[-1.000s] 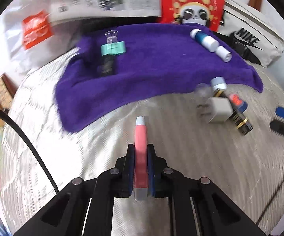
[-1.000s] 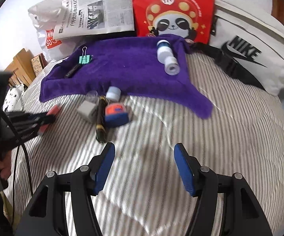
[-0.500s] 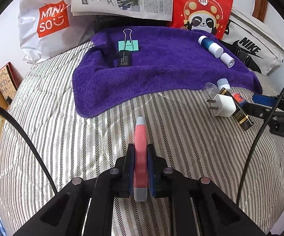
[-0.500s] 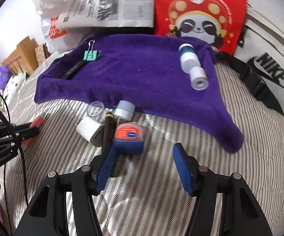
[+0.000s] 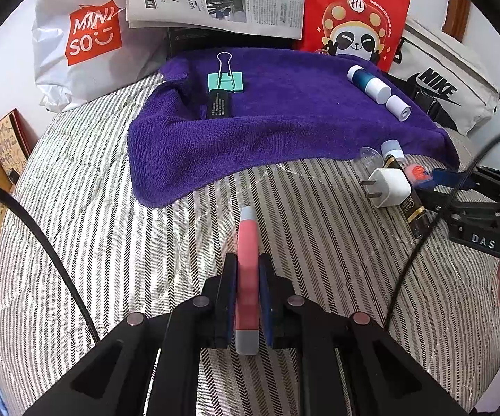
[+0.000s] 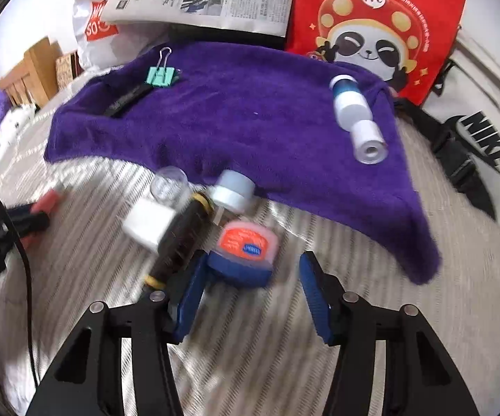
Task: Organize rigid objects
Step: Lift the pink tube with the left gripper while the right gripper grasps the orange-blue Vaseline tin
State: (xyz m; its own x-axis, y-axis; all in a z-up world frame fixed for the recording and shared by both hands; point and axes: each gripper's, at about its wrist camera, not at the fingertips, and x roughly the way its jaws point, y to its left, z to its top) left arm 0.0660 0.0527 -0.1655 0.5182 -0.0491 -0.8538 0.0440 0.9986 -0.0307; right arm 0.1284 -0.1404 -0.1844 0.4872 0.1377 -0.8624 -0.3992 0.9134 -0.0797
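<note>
Left hand-held gripper pinching pink tube lengthwise, tube tip toward purple towel; probably bound for towel, where binder clip and white-capped bottles already lie.

Right hand-held gripper spread wide, low over striped bed, blue-based jar between fingers near left one: likely next pick.

White charger and dark tube just beside jar, off towel's near edge.

Bright daylight — right view motion-blurred

left tool clamped (level), right tool spread wide
</note>
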